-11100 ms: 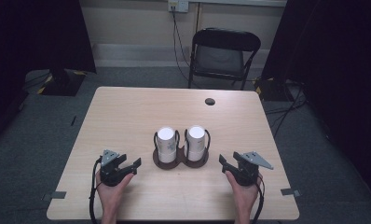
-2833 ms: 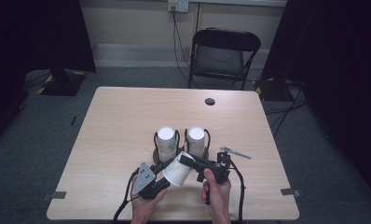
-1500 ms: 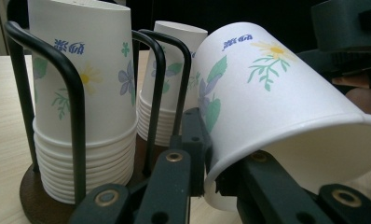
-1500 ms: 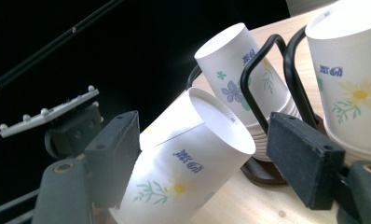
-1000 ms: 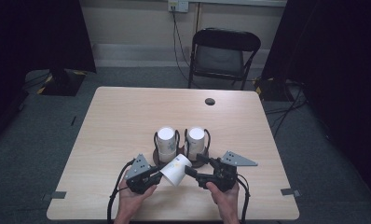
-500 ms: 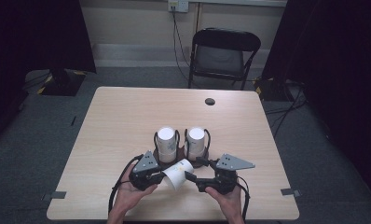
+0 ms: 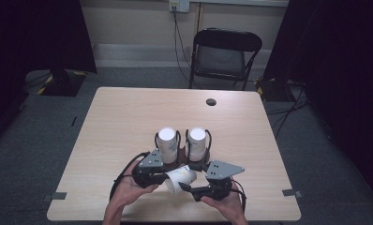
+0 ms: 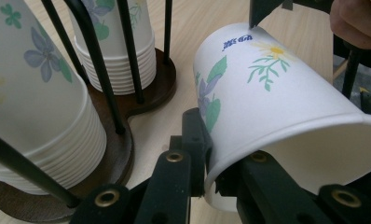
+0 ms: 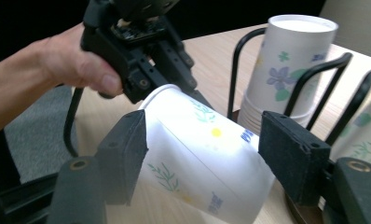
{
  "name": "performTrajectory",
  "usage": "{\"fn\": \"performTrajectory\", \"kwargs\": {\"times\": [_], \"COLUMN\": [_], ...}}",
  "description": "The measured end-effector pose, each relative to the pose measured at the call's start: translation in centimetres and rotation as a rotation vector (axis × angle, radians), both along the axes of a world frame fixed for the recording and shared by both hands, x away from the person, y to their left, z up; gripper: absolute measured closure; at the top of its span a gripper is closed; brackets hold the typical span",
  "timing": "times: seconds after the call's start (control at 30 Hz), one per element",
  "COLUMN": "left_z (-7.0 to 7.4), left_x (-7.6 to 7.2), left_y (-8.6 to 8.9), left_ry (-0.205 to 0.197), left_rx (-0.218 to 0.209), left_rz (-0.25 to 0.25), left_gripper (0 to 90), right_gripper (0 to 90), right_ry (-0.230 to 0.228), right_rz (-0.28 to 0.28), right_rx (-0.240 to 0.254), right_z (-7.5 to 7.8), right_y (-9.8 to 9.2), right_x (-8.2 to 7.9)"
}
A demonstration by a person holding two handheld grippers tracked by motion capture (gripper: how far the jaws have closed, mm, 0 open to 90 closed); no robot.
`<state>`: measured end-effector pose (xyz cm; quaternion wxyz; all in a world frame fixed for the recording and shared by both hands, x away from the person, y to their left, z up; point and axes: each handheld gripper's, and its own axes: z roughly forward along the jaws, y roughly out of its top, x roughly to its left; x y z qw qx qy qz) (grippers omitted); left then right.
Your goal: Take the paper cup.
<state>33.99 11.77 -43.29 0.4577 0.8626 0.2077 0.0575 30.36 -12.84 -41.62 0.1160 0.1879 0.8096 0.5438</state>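
Note:
A white paper cup (image 7: 180,178) with a flower print lies on its side above the table's near edge, between my two grippers. My left gripper (image 8: 211,172) is shut on the cup's rim (image 8: 221,182), one jaw inside and one outside. My right gripper (image 9: 204,149) straddles the cup's (image 9: 197,140) narrow bottom end. Its jaws have just been closing, and the pads (image 9: 127,154) stand close against the cup's sides without a clear squeeze. Behind the cup stands a dark wooden holder (image 7: 201,165) with black wire loops and two stacks of upturned cups (image 7: 167,143) (image 7: 197,140).
The nearer stack (image 8: 39,102) and the holder's wires (image 8: 127,51) stand just left of the held cup. A small black disc (image 7: 211,101) lies at the table's far side. Behind the table a black folding chair (image 7: 224,56) stands.
The right gripper's jaws have drawn in around the cup's bottom end. The cup stays in the left gripper, and both hands have hardly moved.

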Motion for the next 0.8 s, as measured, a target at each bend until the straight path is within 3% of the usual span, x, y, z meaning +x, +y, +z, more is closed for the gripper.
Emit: {"fn": "performTrajectory", "kwargs": {"times": [0.1,0.17,0.33,0.57,0.67,0.8], "left_z": [0.1,0.2,0.3,0.4,0.5,0.6], "left_x": [0.0,0.1,0.4,0.9,1.1,1.1], "left_y": [-0.1,-0.1,-0.3,0.0,0.1,0.0], "left_ry": [0.003,0.011,0.047,0.090,0.116,0.127], "left_rx": [0.017,0.023,0.046,0.028,-0.007,-0.010], "left_rz": [-0.012,-0.018,-0.039,-0.025,-0.018,-0.017], "left_gripper": [85.4,85.4,85.4,86.4,88.3,88.3], "right_gripper": [30.1,25.5,18.5,14.8,13.6,11.3], "right_ry": [-0.010,-0.028,-0.061,-0.089,-0.092,-0.112], "right_rz": [0.020,0.031,0.054,0.084,0.095,0.073], "right_rx": [-0.024,-0.076,-0.143,-0.214,-0.235,-0.256], "right_z": [0.1,0.0,-0.4,-0.9,-1.2,-1.8], "right_y": [0.2,0.6,1.1,1.8,2.3,3.1], "right_x": [0.0,0.0,-0.1,-0.1,-0.1,-0.3]}}
